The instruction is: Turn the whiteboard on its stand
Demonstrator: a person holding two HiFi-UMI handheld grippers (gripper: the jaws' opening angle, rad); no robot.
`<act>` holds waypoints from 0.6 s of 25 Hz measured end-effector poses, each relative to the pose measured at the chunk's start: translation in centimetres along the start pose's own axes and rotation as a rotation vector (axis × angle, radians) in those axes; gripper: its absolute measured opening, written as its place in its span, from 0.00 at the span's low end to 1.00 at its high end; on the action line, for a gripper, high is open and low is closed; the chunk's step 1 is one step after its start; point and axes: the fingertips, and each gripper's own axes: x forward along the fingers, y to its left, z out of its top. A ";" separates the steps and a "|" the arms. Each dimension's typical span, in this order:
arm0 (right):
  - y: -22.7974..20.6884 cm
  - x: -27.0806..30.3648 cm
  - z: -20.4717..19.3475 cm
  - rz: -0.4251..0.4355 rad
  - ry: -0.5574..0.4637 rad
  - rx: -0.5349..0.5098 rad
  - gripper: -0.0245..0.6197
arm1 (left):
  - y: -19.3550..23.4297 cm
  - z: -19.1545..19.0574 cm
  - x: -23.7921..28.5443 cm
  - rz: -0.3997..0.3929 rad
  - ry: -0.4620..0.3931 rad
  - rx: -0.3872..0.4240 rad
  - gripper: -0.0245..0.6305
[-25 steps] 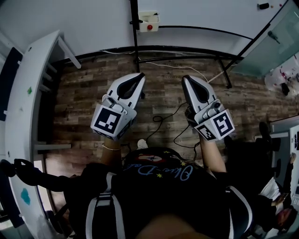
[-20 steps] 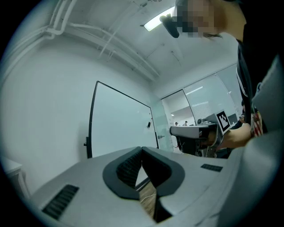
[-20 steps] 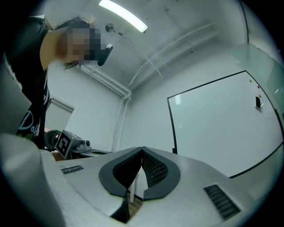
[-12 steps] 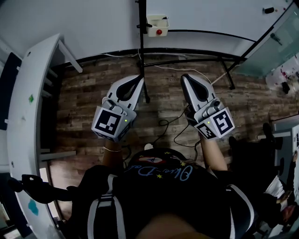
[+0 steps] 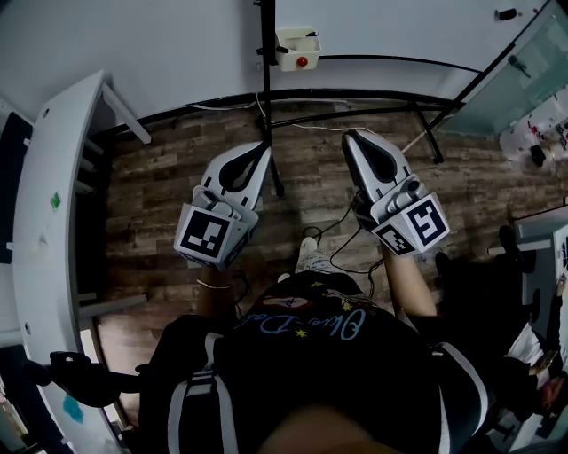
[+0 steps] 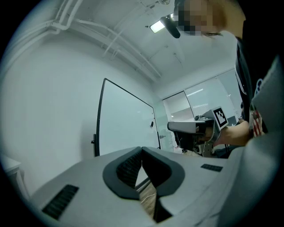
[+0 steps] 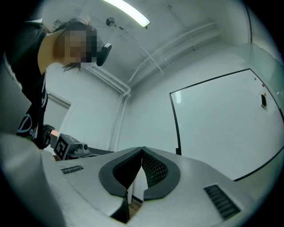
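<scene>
The whiteboard (image 5: 399,27) stands ahead of me on a black stand (image 5: 355,111), its white face filling the top of the head view. It also shows in the left gripper view as a black-framed whiteboard (image 6: 124,119) and in the right gripper view as the same whiteboard (image 7: 222,124). My left gripper (image 5: 264,147) points at the stand's upright post (image 5: 266,80), short of it, shut with nothing held. My right gripper (image 5: 352,139) hovers beside it, shut and empty, tips touching.
A white table (image 5: 53,222) with a tilted top stands at my left. Loose black cables (image 5: 342,244) lie on the wooden floor (image 5: 169,168) near my feet. A small white box with a red button (image 5: 297,49) hangs on the post. A glass panel (image 5: 524,71) is at right.
Both grippers have drifted slightly up and forward toward the stand; the board and its base sit closer and more centred in view. Both stay shut.
</scene>
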 end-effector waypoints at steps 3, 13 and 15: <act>-0.4 1.1 -0.2 0.019 -0.009 0.003 0.07 | 1.0 0.0 0.1 0.017 0.001 0.001 0.04; -3.2 5.5 -1.7 0.067 -0.054 0.023 0.08 | 4.4 -0.5 2.0 0.048 0.018 -0.015 0.04; -4.2 6.4 -2.1 0.065 -0.060 0.034 0.08 | 5.3 -0.6 2.8 0.046 0.017 -0.017 0.04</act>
